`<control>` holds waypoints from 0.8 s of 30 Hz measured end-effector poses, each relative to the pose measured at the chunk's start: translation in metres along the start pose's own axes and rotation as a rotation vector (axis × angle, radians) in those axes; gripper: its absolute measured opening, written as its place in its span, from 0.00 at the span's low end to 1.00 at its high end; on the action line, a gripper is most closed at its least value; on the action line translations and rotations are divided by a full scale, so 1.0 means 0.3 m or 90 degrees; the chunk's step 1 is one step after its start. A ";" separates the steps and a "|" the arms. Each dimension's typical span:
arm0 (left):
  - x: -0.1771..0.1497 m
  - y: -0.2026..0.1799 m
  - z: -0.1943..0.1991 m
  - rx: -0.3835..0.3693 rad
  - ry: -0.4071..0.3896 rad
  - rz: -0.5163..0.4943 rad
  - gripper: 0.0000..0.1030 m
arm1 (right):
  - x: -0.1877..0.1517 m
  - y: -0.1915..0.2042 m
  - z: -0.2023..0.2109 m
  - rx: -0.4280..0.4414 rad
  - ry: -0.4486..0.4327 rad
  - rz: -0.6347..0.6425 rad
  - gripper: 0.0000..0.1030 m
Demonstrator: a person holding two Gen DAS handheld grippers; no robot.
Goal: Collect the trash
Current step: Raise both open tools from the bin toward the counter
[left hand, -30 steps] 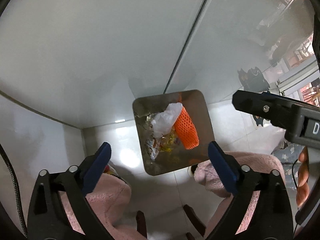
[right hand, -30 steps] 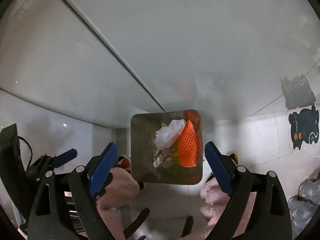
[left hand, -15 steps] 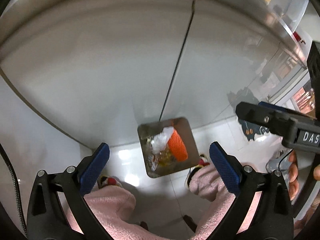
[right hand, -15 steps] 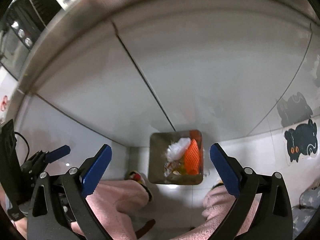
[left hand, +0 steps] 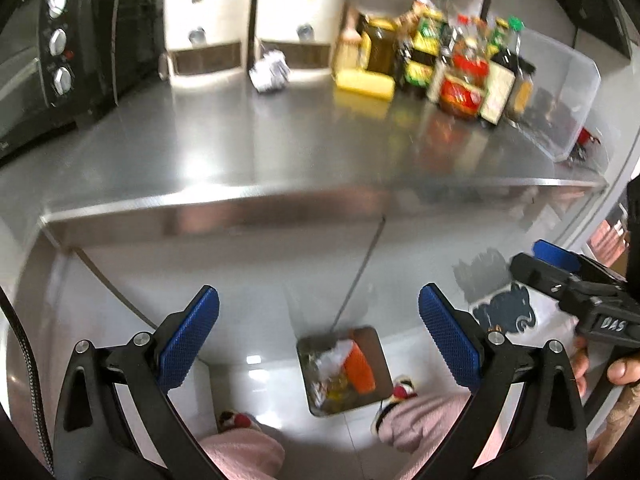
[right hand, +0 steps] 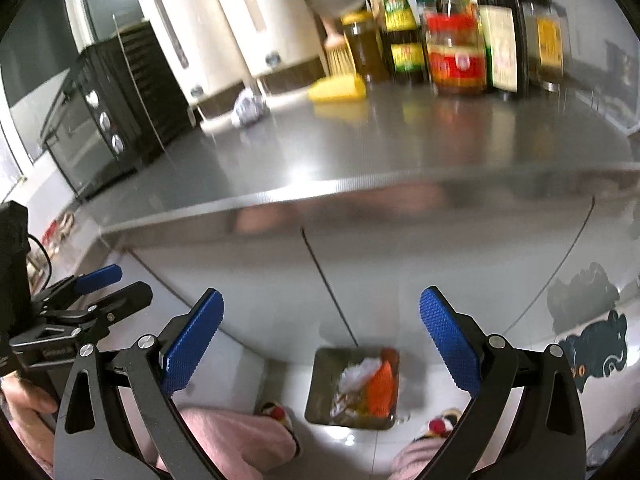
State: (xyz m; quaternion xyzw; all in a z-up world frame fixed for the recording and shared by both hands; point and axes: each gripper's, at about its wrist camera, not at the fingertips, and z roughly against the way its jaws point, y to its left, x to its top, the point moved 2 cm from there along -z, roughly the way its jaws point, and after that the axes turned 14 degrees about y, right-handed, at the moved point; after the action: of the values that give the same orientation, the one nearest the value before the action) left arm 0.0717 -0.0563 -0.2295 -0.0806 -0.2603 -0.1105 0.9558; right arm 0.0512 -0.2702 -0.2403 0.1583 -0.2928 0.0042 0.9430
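Beyond counter edge [left hand: 280,196], crumpled paper [left hand: 270,71]

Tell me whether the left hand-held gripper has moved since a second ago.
Yes. The left hand-held gripper has risen and tilted up: the floor bin looks smaller and lower, and the countertop now shows.
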 end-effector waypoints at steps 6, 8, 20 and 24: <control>0.112 0.032 0.046 0.020 -0.016 -0.002 0.92 | 0.146 0.005 0.077 0.000 -0.024 0.012 0.96; 0.146 0.041 0.052 0.024 -0.017 -0.004 0.92 | 0.197 0.001 0.081 -0.001 -0.023 0.010 0.96; 0.398 0.096 -0.004 0.027 -0.006 0.010 0.92 | 0.475 -0.017 -0.004 -0.032 -0.044 0.026 0.96; 0.498 0.101 -0.046 0.039 0.004 0.008 0.92 | 0.562 -0.011 -0.057 -0.032 -0.038 0.036 0.96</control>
State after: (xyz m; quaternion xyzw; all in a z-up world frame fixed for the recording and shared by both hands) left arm 0.2116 -0.0555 -0.1672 -0.0523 -0.2597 -0.0965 0.9594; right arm 0.2007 -0.2823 -0.1613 0.1260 -0.3250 0.0183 0.9371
